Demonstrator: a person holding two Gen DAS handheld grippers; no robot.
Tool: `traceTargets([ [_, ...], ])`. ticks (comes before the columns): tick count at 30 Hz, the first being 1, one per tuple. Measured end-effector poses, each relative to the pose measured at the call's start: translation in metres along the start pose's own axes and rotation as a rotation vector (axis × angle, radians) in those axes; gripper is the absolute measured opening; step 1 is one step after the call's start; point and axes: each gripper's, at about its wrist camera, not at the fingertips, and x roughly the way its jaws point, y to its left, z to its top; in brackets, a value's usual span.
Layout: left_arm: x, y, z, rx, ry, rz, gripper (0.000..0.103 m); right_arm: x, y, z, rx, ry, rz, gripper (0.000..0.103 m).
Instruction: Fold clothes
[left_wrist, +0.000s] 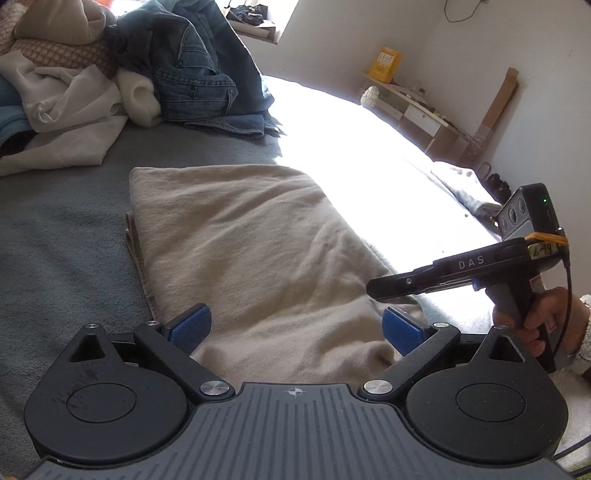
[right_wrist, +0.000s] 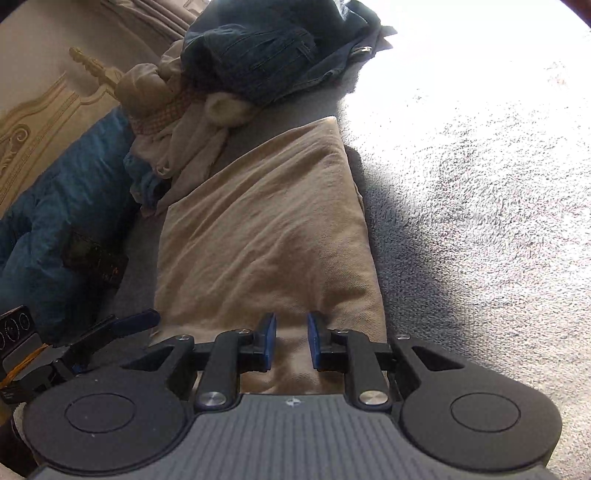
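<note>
the folded beige garment (left_wrist: 240, 251) lay flat on the grey blanket (left_wrist: 66, 229), long and narrow, with its near end under both tools. the left gripper (left_wrist: 295, 328) hung just above this end with its blue pads spread wide and nothing between them. the right gripper (right_wrist: 291, 339) had its jaws narrow, with a small gap, above the cloth and not pinching it. behind, a pile of jeans (left_wrist: 195, 70) and pale clothes (left_wrist: 66, 99) waited
</note>
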Motion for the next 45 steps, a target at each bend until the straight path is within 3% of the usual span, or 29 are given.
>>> traceTargets([
  [7,0.009,0.0,0.028,-0.028,-0.046,0.02,0.101,-0.001,-0.001,-0.002,0.019,-0.013,0.002,0.02],
  [9,0.02,0.001,0.033,-0.036,-0.045,0.061,0.101,-0.002,0.0,-0.003,0.016,-0.019,0.001,0.021],
  [13,0.047,0.009,0.036,-0.071,-0.002,0.155,0.101,-0.002,0.0,-0.005,0.017,-0.028,0.001,0.021],
  [25,0.055,0.007,0.039,-0.094,0.022,0.209,0.103,0.001,-0.005,-0.003,0.052,-0.026,0.025,0.021],
  [32,0.063,-0.011,0.05,-0.077,0.072,0.361,0.103,0.001,-0.006,-0.003,0.051,-0.029,0.023,0.021],
  [45,0.073,-0.011,0.061,-0.14,0.122,0.463,0.103,-0.001,-0.007,-0.002,0.074,-0.02,0.03,0.021],
])
